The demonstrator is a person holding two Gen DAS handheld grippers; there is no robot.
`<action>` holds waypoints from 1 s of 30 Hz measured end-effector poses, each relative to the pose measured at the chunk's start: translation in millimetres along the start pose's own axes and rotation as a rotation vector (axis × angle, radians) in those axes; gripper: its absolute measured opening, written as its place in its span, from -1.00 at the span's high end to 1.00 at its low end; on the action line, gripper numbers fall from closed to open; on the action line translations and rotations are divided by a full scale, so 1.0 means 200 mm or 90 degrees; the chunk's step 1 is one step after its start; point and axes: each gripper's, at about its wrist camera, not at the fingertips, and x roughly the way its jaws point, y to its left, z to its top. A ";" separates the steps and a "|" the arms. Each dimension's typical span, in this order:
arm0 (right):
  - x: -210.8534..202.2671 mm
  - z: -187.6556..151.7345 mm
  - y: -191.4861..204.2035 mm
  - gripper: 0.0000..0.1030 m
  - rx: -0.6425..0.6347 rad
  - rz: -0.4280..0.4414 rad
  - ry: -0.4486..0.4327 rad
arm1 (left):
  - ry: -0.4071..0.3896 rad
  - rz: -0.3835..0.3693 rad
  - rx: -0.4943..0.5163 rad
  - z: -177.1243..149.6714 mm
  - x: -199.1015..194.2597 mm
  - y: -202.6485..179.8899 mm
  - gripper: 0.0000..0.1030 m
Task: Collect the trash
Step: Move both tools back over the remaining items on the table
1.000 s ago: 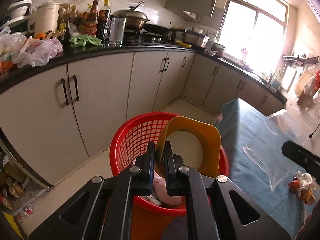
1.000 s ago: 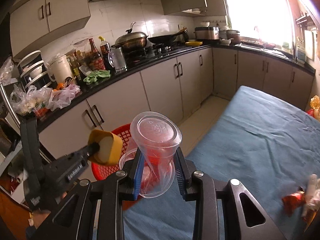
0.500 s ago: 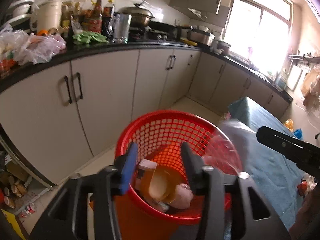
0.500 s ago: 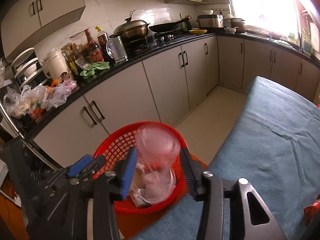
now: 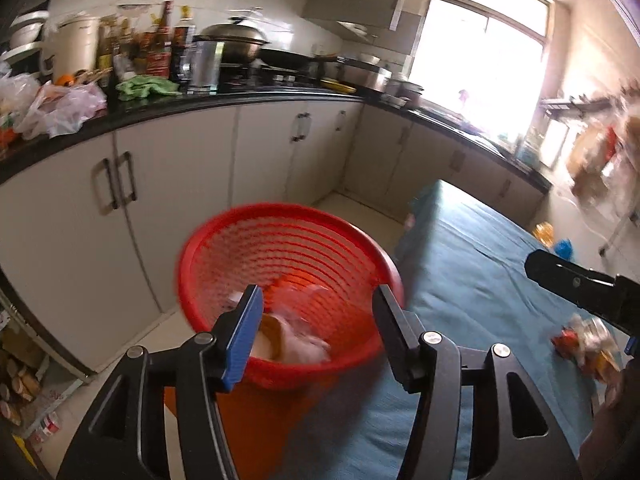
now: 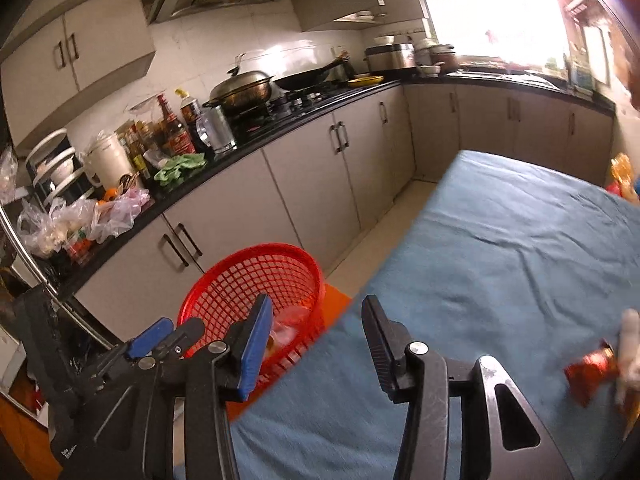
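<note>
Left claw: released, its jaws opening, nothing between them; you hold it just above the near rim of the red basket.
Right claw: released and empty; the basket edge sits ahead-left of it, the blue-covered surface ahead-right.
Collected trash: a yellow bowl and pale crumpled pieces lie in the basket bottom, directly ahead of and below your left claw.
Remaining trash: red wrapper pile on the surface, far right of your right claw, well apart from it.
Risk 1: the basket stands at the very edge of the surface; if you swing the left claw away low, a finger could catch the rim and tip it.
Risk 2: both claws are close together over the basket; turning toward the wrappers at once could knock them together.
Risk 3: the frames are motion-blurred, so wrapper shape is unclear; judge your grasp after slowing.
Change: a second ago your left claw pinched the yellow bowl and your right claw held a clear cup; both now lie dropped in the basket.
</note>
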 end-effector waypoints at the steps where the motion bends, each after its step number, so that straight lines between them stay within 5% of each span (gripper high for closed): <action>1: -0.03 -0.01 -0.03 0.02 0.005 0.000 0.000 | 0.005 -0.010 0.009 -0.02 0.00 -0.04 -0.09; 13: -0.59 -0.30 -0.50 -0.03 0.103 -0.057 -0.041 | 0.077 -0.127 0.153 -0.28 -0.02 -0.64 -0.14; 24: -1.22 -0.69 -1.06 -0.17 0.222 -0.215 -0.080 | 0.113 -0.192 0.272 -0.51 -0.06 -1.03 -0.22; 30: -1.29 -0.85 -1.16 -0.64 0.239 -0.232 -0.067 | 0.125 -0.206 0.297 -0.54 -0.07 -1.11 -0.27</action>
